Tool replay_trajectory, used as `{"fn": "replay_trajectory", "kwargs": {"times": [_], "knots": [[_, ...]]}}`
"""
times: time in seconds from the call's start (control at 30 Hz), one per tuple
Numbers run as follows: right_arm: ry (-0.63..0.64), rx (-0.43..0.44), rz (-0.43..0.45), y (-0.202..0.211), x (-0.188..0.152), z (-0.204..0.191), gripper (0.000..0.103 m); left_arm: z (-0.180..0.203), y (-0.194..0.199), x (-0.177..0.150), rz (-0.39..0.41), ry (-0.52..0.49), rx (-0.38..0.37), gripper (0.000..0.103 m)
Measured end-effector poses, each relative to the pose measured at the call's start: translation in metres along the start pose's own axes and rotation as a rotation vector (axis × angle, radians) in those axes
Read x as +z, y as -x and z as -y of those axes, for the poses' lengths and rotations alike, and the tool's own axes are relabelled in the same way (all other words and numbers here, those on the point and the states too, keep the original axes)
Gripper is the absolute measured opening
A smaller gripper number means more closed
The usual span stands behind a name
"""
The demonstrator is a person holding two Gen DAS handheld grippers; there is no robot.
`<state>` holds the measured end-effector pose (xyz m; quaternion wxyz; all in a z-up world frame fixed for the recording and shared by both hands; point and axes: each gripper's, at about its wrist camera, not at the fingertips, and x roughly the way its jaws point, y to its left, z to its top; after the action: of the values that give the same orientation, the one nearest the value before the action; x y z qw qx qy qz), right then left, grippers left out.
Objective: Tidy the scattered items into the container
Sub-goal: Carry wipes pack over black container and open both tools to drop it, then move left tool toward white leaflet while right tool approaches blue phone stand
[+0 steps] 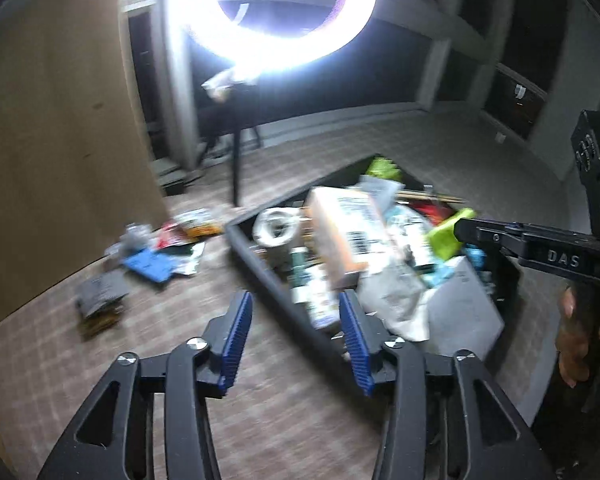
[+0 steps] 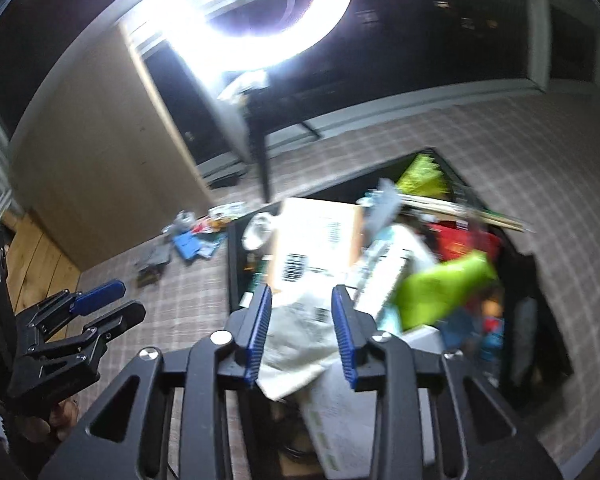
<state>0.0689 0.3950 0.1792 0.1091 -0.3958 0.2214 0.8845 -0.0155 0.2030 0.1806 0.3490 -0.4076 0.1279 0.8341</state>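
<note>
A dark rectangular container (image 1: 268,276) (image 2: 233,280) sits on the carpet, heaped with items: a tan cardboard box (image 1: 340,228) (image 2: 320,236), a tape roll (image 1: 274,226), lime-green packets (image 2: 440,288), white bags (image 1: 396,296). Scattered items (image 1: 160,252) (image 2: 192,240) lie on the floor to its left. My left gripper (image 1: 296,320) is open and empty above the container's near-left wall. My right gripper (image 2: 302,312) is open and empty above the container's contents; it shows side-on in the left wrist view (image 1: 466,232).
A bright ring light (image 1: 284,12) on a black stand (image 1: 236,168) is behind the container. A wooden panel (image 1: 56,152) stands at the left. A dark packet (image 1: 100,296) lies apart on the checked carpet.
</note>
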Motion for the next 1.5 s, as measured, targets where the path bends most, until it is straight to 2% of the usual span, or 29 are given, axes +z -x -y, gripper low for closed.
{"fn": "replay_trajectory", "kwargs": {"times": [0.1,0.17,0.23,0.4,0.53,0.73,1.0,1.17,1.27,1.33,1.4,1.5], "knots": [[0.050,0.038,-0.017,-0.018,0.003,-0.025,0.031,-0.025,0.003,-0.005,0.007,0.046,0.034,0.048],[0.092,0.061,-0.032,-0.032,0.003,-0.045,0.031,-0.041,0.004,-0.009,0.014,0.081,0.045,0.058],[0.126,0.081,-0.038,-0.047,0.004,-0.063,0.032,-0.057,0.003,-0.014,0.016,0.111,0.067,0.061],[0.196,0.125,-0.037,-0.075,0.004,-0.097,0.032,-0.098,-0.005,-0.028,0.000,0.193,0.099,0.061],[0.241,0.149,-0.080,-0.099,0.006,-0.121,0.032,-0.133,-0.013,-0.043,-0.011,0.248,0.138,0.061],[0.303,0.147,-0.134,-0.136,0.008,-0.150,0.032,-0.180,-0.038,-0.068,-0.098,0.301,0.170,0.062],[0.366,0.190,-0.219,-0.185,0.011,-0.185,0.032,-0.217,-0.063,-0.077,-0.110,0.429,0.100,0.062],[0.323,0.246,-0.257,-0.208,0.024,-0.195,0.032,-0.235,-0.064,-0.067,-0.083,0.474,0.054,0.062],[0.347,0.236,-0.283,-0.218,0.028,-0.200,0.032,-0.244,-0.068,-0.057,-0.075,0.471,0.038,0.062],[0.359,0.199,-0.270,-0.220,0.030,-0.199,0.033,-0.248,-0.073,-0.053,-0.087,0.462,0.023,0.062],[0.379,0.153,-0.265,-0.223,0.032,-0.196,0.041,-0.251,-0.082,-0.049,-0.108,0.449,0.008,0.062],[0.390,0.142,-0.295,-0.232,0.034,-0.192,0.043,-0.257,-0.094,-0.042,-0.125,0.442,-0.002,0.062]]}}
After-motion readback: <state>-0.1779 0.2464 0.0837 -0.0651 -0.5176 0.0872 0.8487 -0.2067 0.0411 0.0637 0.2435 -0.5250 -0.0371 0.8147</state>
